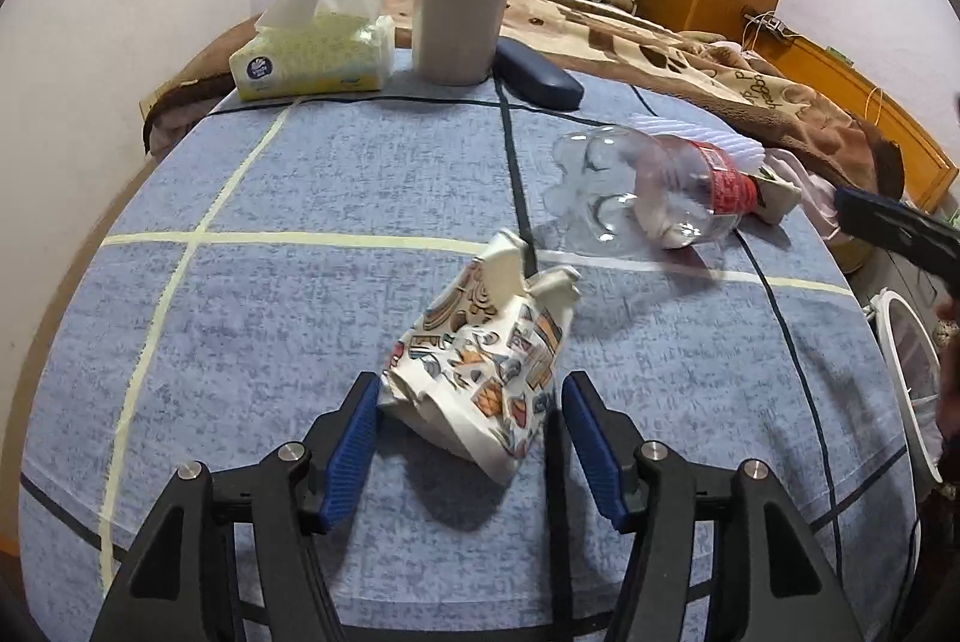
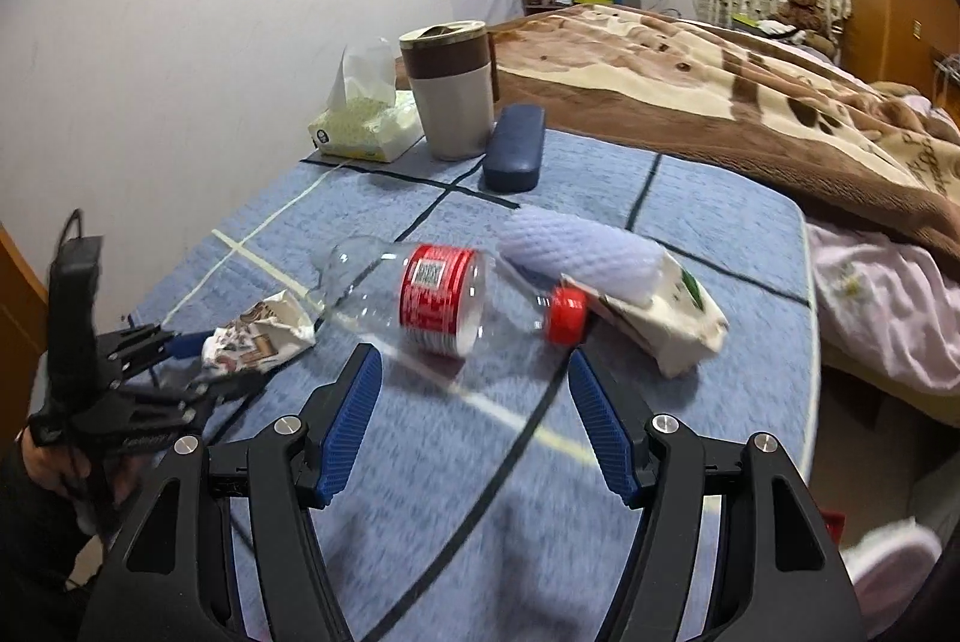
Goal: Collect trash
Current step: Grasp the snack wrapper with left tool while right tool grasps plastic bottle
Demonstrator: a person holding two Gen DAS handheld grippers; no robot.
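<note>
Left wrist: crumpled paper cup [image 1: 486, 360] between spread fingers [image 1: 354, 438].

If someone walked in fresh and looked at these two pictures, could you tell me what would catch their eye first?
Probably the empty clear bottle with its red label and cap, lying on its side on the blue cloth just ahead of the open right gripper. Next, the crumpled patterned paper cup sitting between the open jaws of the left gripper. Behind them stand a tissue pack and a brown-and-white mug.
</note>
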